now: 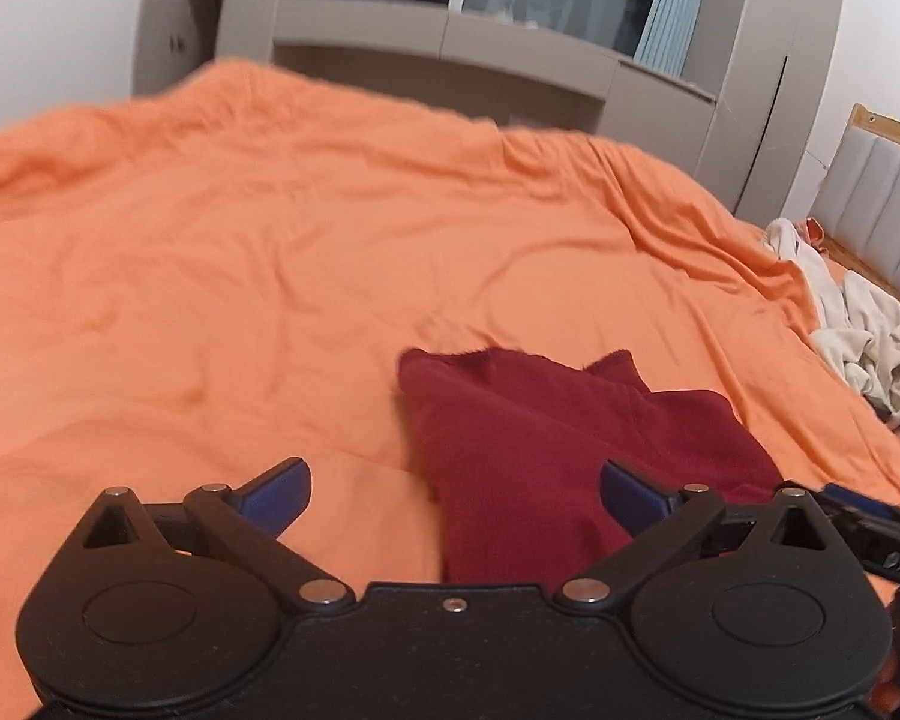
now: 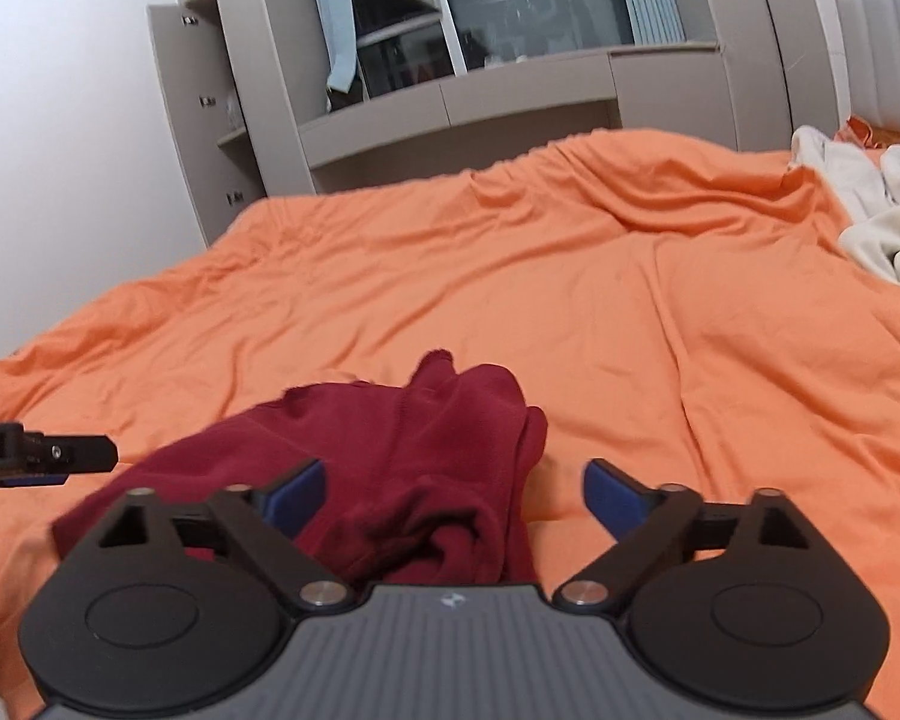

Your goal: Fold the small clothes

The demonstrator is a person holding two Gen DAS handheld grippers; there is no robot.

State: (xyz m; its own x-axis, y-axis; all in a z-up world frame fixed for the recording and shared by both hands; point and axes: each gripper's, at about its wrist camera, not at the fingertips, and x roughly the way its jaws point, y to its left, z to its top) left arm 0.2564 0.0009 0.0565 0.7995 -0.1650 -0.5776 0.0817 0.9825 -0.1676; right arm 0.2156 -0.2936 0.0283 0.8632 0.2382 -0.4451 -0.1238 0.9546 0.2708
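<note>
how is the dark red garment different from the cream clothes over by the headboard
The dark red garment lies close under both open grippers; the cream clothes sit far off at the bed's edge. The red one is a single loosely bunched piece; the cream ones form a crumpled pile. Both rest unfolded on the orange sheet.

Fuzzy maroon cloth garment [image 2: 390, 480], smooth orange bedsheet [image 1: 270, 240]

The left gripper [image 1: 455, 495] hangs above the orange bedsheet [image 1: 240, 252] with its 2 blue-padded fingers [image 1: 279, 495] spread wide and nothing between them. A dark red garment [image 1: 546, 438] lies crumpled on the sheet just beyond the gripper, its near edge passing under the right-hand finger. Beyond the garment and off to its right sits a cream pile of clothes [image 1: 858, 330] — near a padded headboard [image 1: 888, 228]. Part of the right gripper [image 1: 870, 519] shows just right of the garment.
</note>
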